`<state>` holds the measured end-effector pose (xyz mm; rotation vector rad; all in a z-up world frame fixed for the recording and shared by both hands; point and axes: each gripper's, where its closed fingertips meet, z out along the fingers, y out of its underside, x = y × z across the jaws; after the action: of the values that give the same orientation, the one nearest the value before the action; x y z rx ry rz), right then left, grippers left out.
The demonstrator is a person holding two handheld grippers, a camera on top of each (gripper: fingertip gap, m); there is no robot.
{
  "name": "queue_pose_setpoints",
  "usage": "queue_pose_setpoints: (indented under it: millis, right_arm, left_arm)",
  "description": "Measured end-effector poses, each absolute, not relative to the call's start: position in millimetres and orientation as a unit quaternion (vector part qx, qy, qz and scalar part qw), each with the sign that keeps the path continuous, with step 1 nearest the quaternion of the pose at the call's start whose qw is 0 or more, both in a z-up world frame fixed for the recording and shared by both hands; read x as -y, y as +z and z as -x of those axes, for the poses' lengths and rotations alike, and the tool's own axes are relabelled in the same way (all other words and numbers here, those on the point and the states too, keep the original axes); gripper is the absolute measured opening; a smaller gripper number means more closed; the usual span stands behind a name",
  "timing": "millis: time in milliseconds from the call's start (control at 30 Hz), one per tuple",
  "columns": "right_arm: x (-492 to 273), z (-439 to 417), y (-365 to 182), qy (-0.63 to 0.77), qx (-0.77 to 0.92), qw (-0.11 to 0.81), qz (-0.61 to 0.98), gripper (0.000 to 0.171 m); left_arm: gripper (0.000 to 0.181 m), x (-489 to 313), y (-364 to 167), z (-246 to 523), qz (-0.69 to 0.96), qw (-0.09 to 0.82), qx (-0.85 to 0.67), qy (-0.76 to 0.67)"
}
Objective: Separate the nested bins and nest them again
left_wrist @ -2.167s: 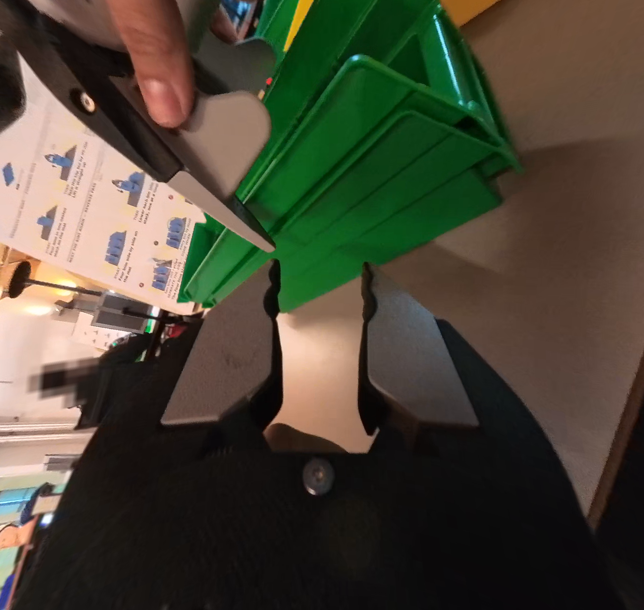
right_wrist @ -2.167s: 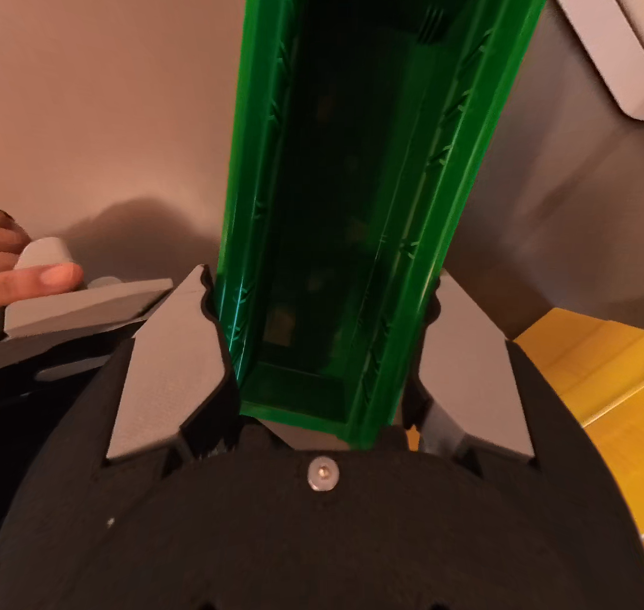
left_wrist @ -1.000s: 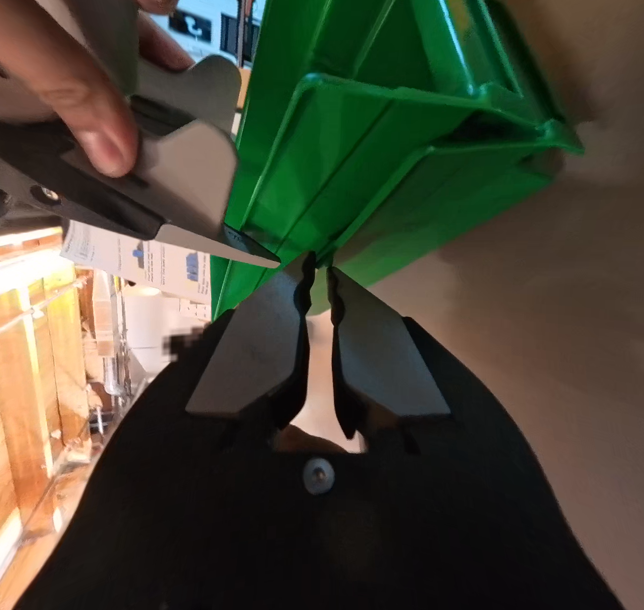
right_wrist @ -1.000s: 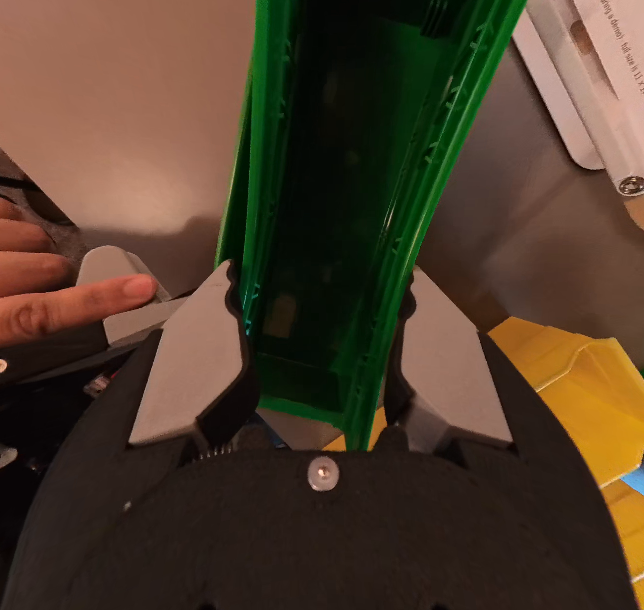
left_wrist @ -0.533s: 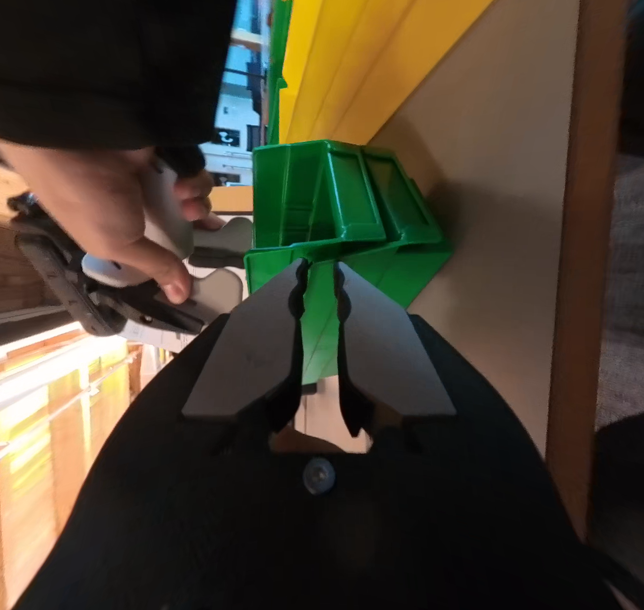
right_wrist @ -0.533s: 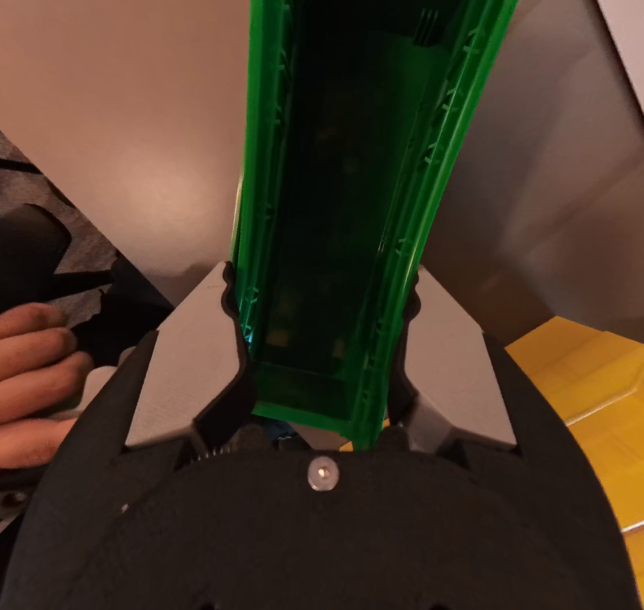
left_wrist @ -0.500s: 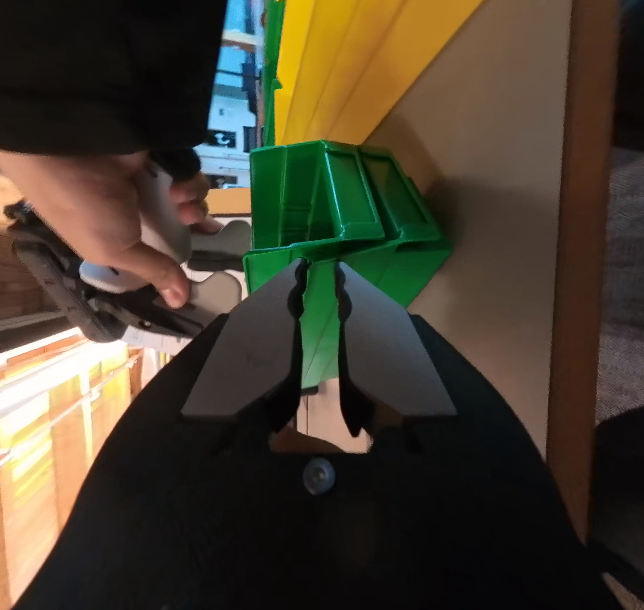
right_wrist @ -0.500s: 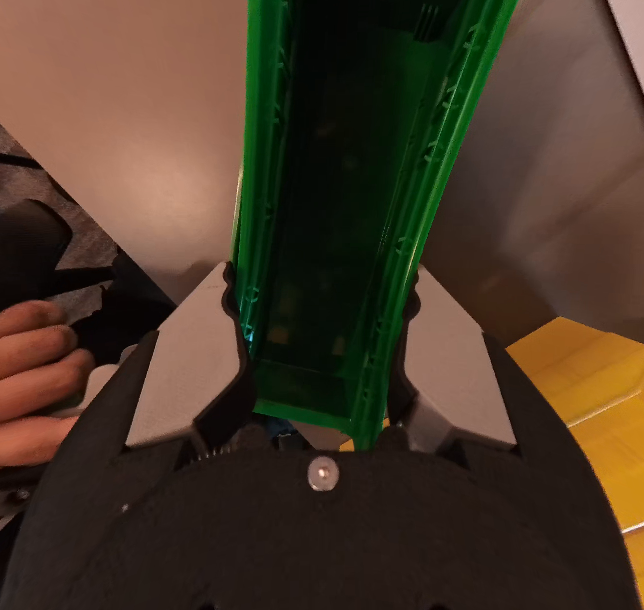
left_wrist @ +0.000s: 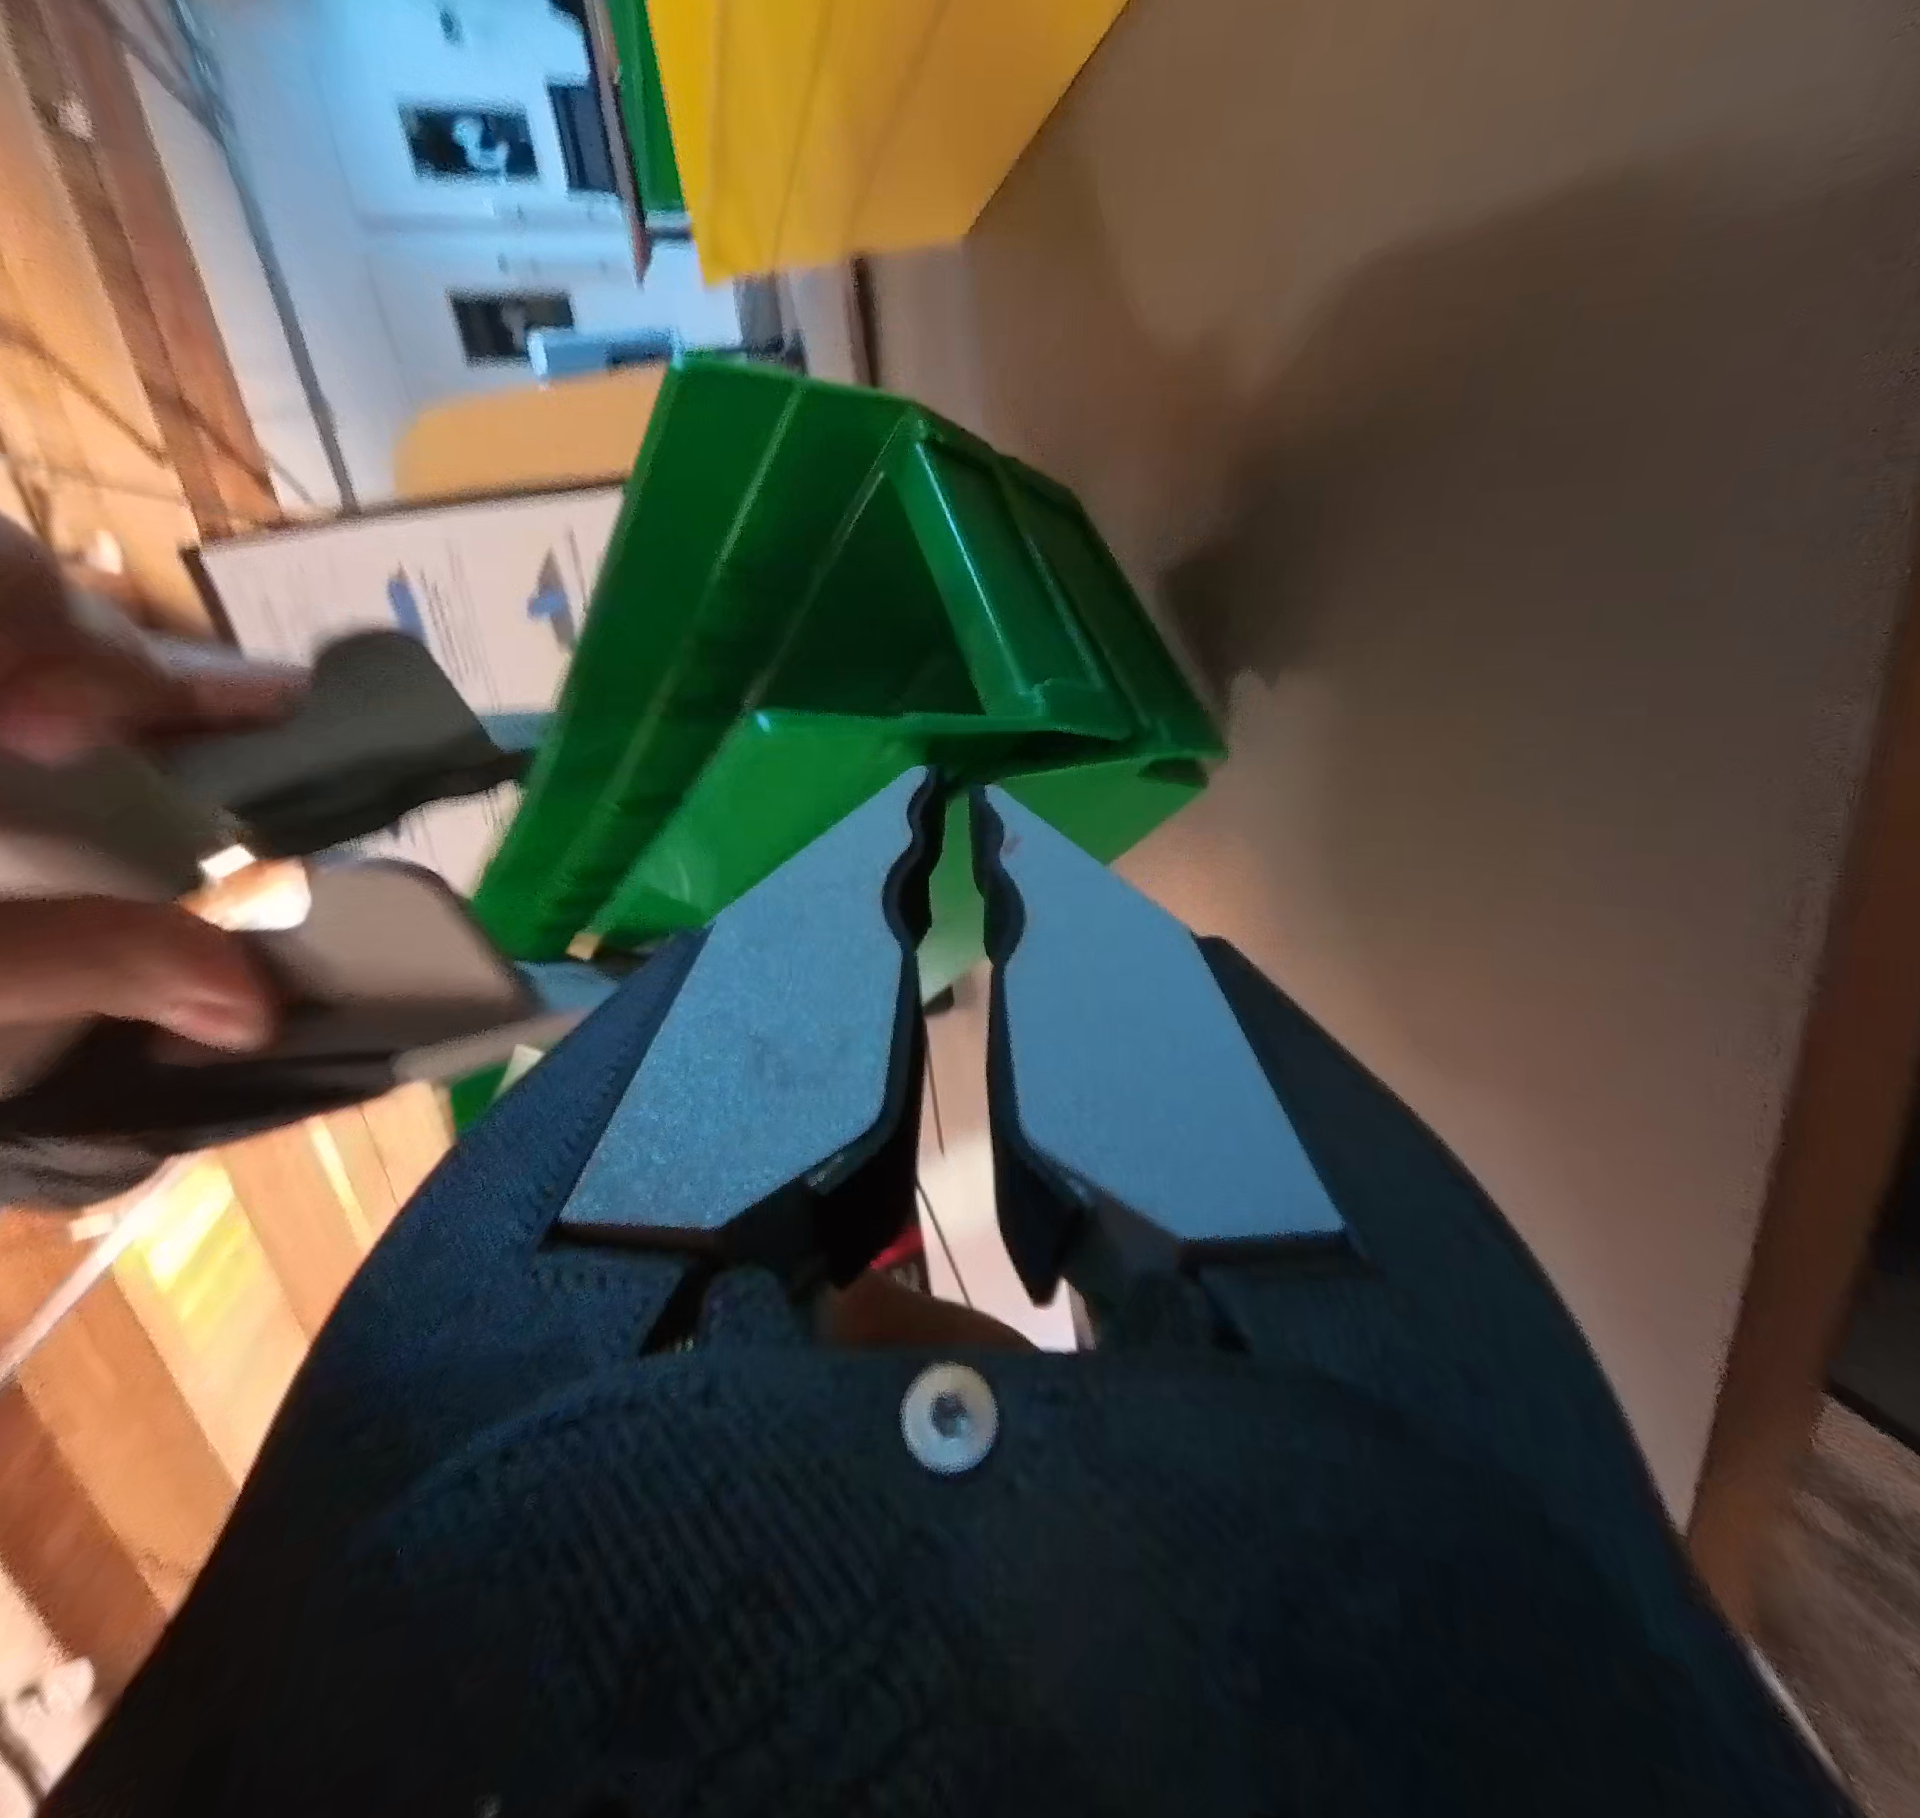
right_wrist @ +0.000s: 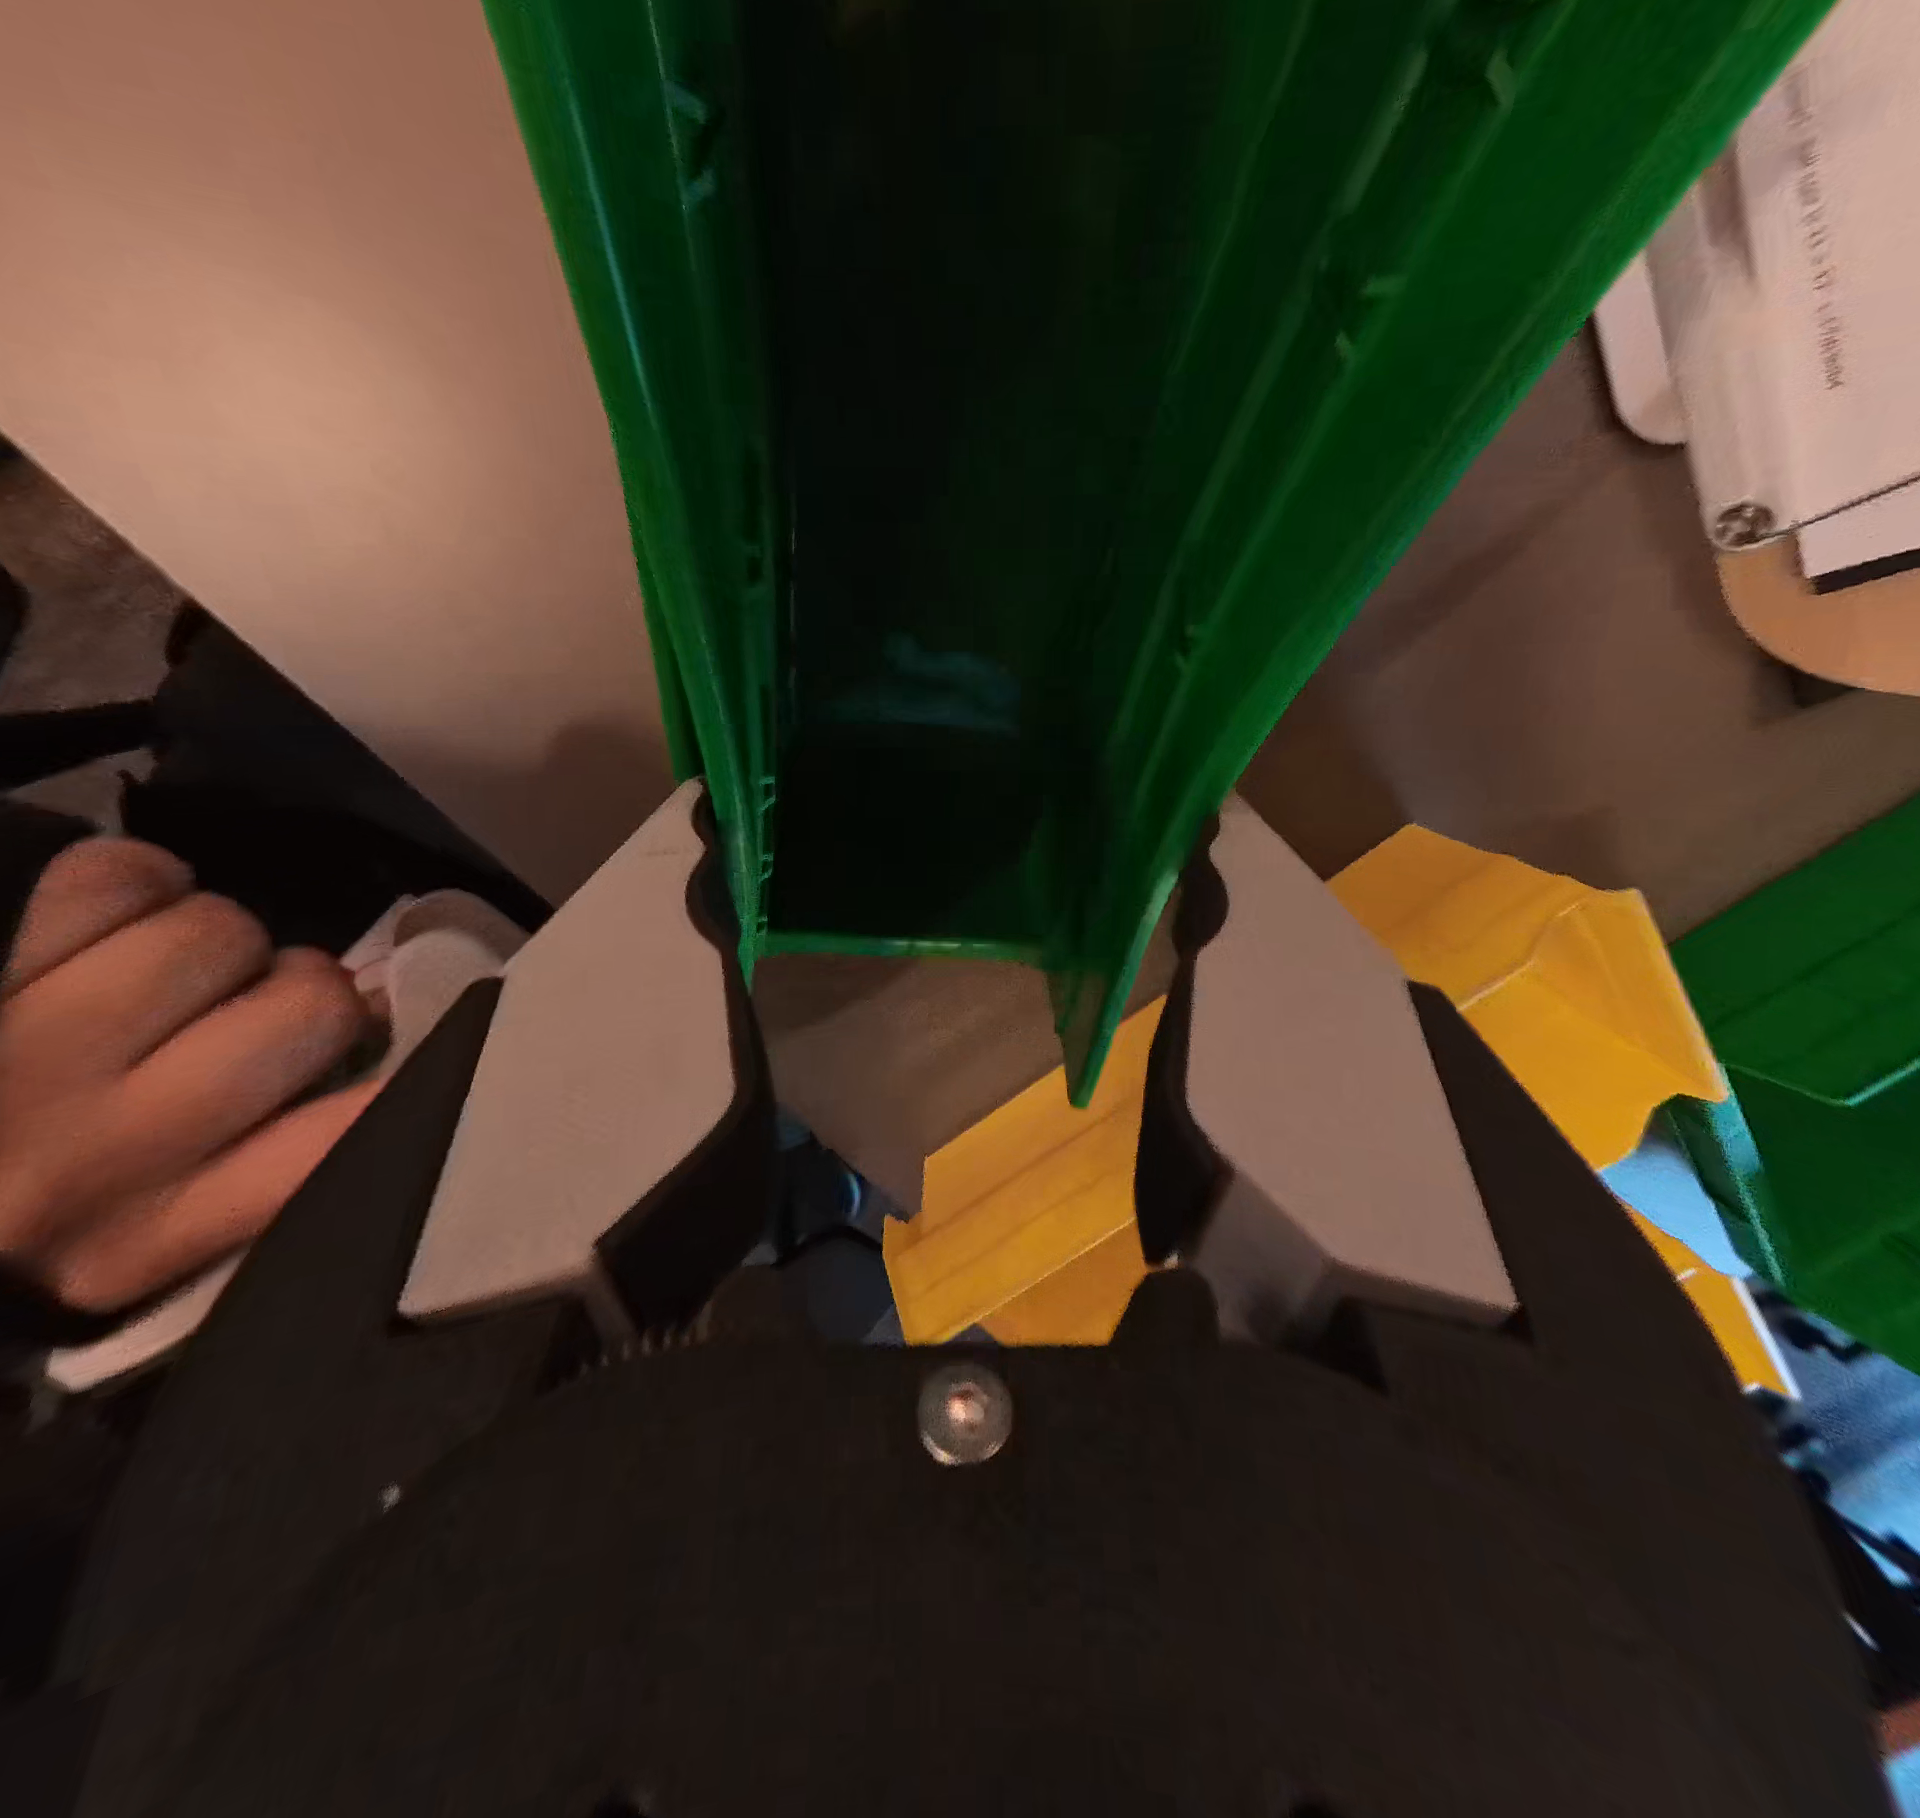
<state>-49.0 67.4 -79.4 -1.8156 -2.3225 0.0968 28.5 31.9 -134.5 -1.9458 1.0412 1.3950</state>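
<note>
Change: the left gripper [left_wrist: 954, 812] has drawn back; the green wall that sat between its fingers half a second ago is gone.
Left gripper: fingers nearly together, nothing between them (tips just short of the rim).
Right gripper [right_wrist: 951, 838]: clamped across the green bins [right_wrist: 935, 314], one finger on each long wall.
Green bins [left_wrist: 831, 646]: nested, over the tan table [left_wrist: 1507, 521].
Yellow bin [right_wrist: 1455, 979]: on the table, just beside.

2 nested green bins [left_wrist: 831, 646], 1 more green bin [right_wrist: 1829, 1020], 1 yellow bin [right_wrist: 1475, 979], 2 grippers.
</note>
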Motion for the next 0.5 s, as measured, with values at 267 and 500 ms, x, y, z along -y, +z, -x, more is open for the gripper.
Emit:
queue_pose_setpoints:
  millis: [267, 500]
  right_arm:
    - [-60, 48, -63, 0.157, 0.755, 0.043, 0.635, 0.087]
    - [-73, 38, -29, 0.165, 0.751, 0.076, 0.635, 0.091]
  left_arm:
    - [0.000, -9, -125, -7, 0.734, 0.297, -0.343, 0.506]
    - [0.000, 9, -125, 3, 0.743, 0.300, -0.338, 0.493]
